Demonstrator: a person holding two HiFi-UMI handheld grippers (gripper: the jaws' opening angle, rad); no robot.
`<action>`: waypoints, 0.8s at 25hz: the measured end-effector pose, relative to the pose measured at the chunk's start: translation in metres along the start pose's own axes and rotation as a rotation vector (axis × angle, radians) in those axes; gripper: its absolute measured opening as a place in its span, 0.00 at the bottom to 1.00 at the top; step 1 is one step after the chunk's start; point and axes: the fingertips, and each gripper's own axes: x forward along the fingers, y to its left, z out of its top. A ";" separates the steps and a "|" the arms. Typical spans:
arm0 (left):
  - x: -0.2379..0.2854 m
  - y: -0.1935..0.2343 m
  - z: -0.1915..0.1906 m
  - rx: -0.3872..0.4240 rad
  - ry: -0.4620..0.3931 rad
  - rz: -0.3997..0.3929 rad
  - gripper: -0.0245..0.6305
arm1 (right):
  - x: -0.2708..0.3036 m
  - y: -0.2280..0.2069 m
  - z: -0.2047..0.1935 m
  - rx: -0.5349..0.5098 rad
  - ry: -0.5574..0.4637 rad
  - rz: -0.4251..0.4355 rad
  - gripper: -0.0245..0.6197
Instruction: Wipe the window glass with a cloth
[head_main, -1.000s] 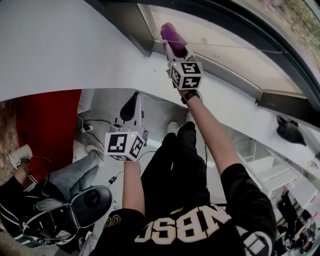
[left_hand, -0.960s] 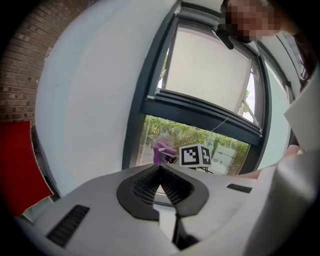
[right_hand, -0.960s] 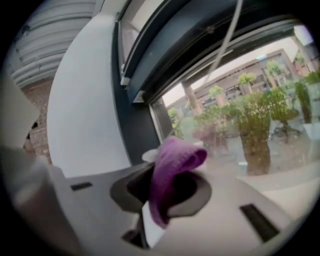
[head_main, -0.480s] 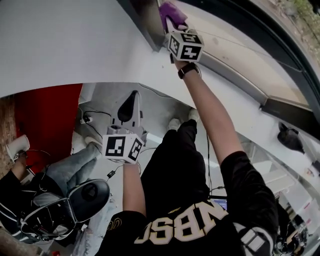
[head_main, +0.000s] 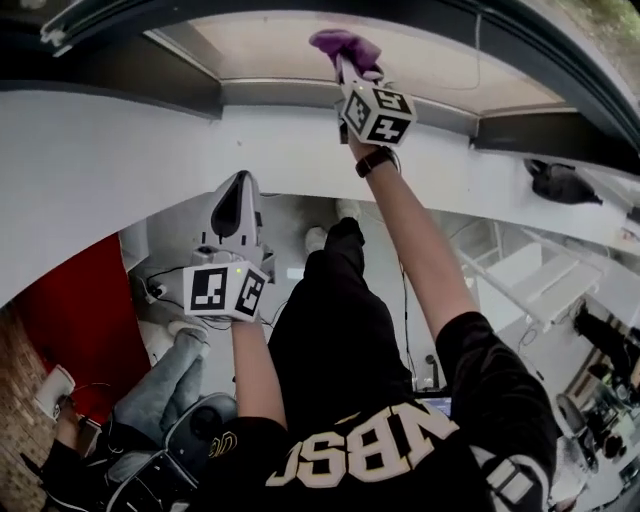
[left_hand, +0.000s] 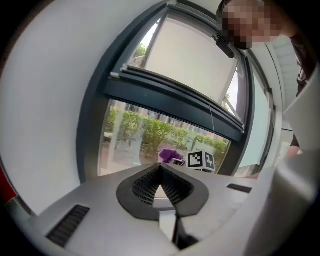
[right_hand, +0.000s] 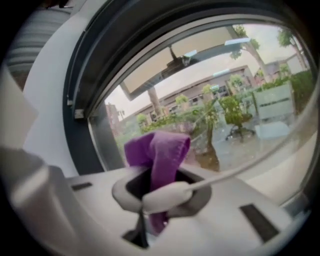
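A purple cloth (head_main: 342, 46) is bunched at the tip of my right gripper (head_main: 345, 62), which is shut on it and held up against the window glass (head_main: 420, 55). In the right gripper view the purple cloth (right_hand: 159, 154) stands out of the closed jaws right in front of the window glass (right_hand: 235, 105). My left gripper (head_main: 238, 200) hangs lower, away from the window, shut with nothing in it. From the left gripper view the purple cloth (left_hand: 170, 155) and the right gripper's marker cube (left_hand: 201, 160) show against the window glass (left_hand: 145, 140).
A dark window frame (head_main: 190, 85) runs around the glass, with a white wall (head_main: 90, 180) below it. A thin white cord (right_hand: 260, 152) hangs across the pane. A seated person's legs (head_main: 165, 385) and cables are on the floor at the lower left.
My right gripper with the cloth has moved up from the sill edge onto the glass. The head view has swung upward, so the window now fills the top. The left gripper stays low.
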 end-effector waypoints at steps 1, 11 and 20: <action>0.013 -0.014 -0.005 0.006 0.008 -0.041 0.08 | -0.014 -0.025 0.007 -0.004 -0.015 -0.034 0.15; 0.091 -0.185 -0.046 0.106 0.096 -0.391 0.08 | -0.167 -0.261 0.063 0.092 -0.129 -0.424 0.15; 0.097 -0.230 -0.068 0.106 0.122 -0.435 0.08 | -0.213 -0.314 0.103 0.057 -0.155 -0.598 0.15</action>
